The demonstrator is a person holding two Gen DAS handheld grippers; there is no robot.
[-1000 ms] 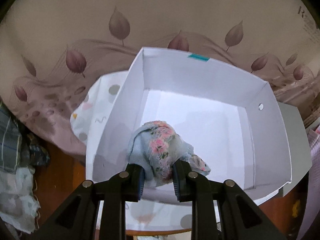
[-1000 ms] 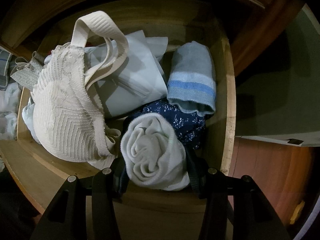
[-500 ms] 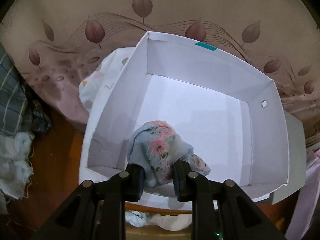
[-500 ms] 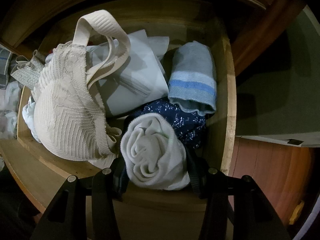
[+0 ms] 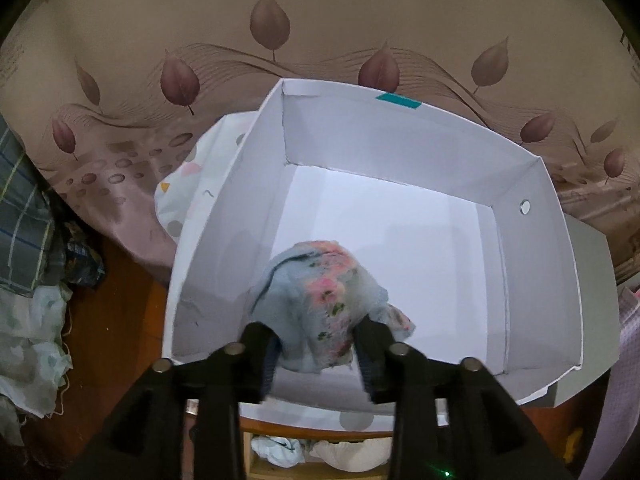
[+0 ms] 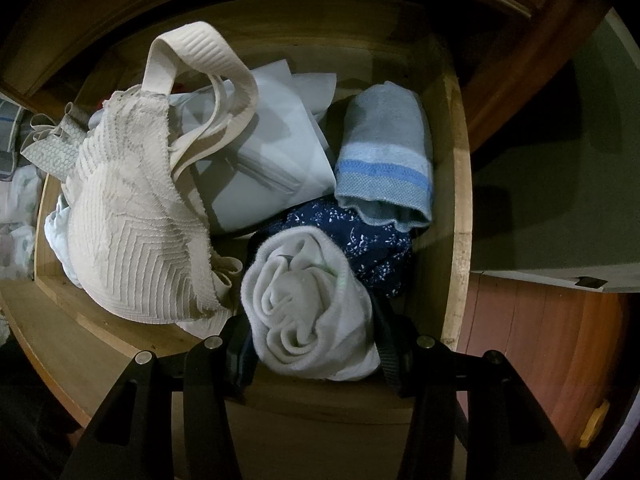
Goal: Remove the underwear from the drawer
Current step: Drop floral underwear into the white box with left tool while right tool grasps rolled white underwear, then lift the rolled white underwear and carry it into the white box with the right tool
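Note:
In the left wrist view a pale blue floral underwear (image 5: 320,280) hangs over the near end of a white cardboard box (image 5: 532,240). It sits between the fingers of my left gripper (image 5: 316,344), whose jaws are opening and no longer pinch it. Under my right gripper (image 6: 312,344) lies the wooden drawer (image 6: 456,220). That gripper is shut on a rolled white underwear (image 6: 304,300) at the drawer's front. A cream bra (image 6: 132,232), a navy flowered piece (image 6: 372,244), a grey roll with blue stripes (image 6: 384,160) and a pale folded cloth (image 6: 272,160) lie around it.
The box rests on a beige sheet with a leaf print (image 5: 280,20), over a spotted white cloth (image 5: 192,184). A heap of clothes (image 5: 24,240) lies left on the wooden floor (image 5: 120,320). A grey-green panel (image 6: 540,200) stands right of the drawer.
The left gripper's fingers have spread apart around the floral underwear, which has loosened and sagged wider. The box has shifted slightly in view. The right gripper and its white roll have not moved.

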